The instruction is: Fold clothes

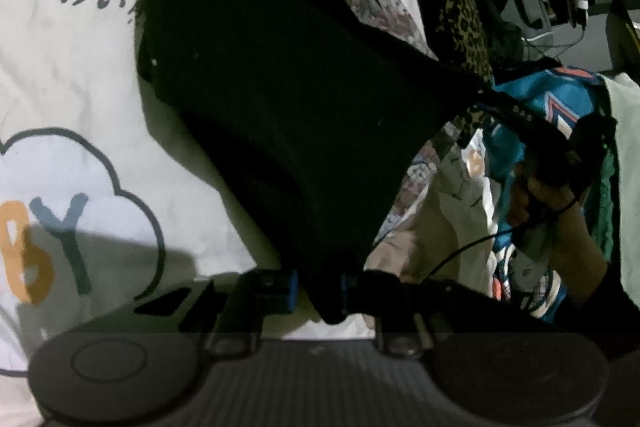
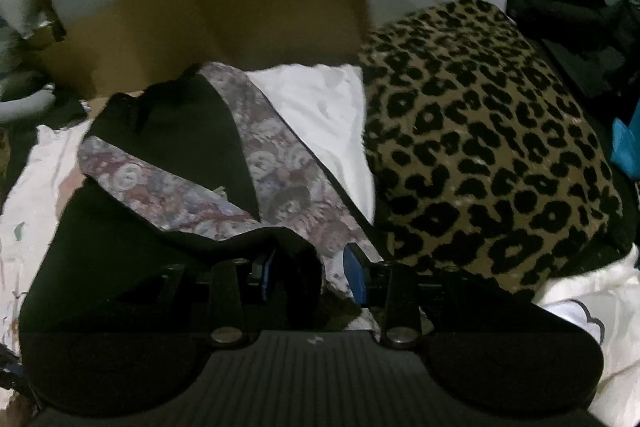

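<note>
Left tongs [image 1: 318,287] clamped on a corner of black garment [image 1: 272,75], cloth stretched taut toward the right tongs [image 1: 480,95], seen far off in a hand [image 1: 548,195]. Right tongs [image 2: 308,273] parted, black fold draped over one pad, grip unclear. Underneath: white printed shirt [image 1: 80,75], floral cloth [image 2: 276,171], leopard-print cloth [image 2: 488,131], cardboard box [image 2: 224,15] behind.

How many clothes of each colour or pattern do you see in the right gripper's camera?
Black with flowery trim: 1, the black garment
Leopard print: 1, the leopard cloth
White: 1, the white cloth
Total: 3
</note>
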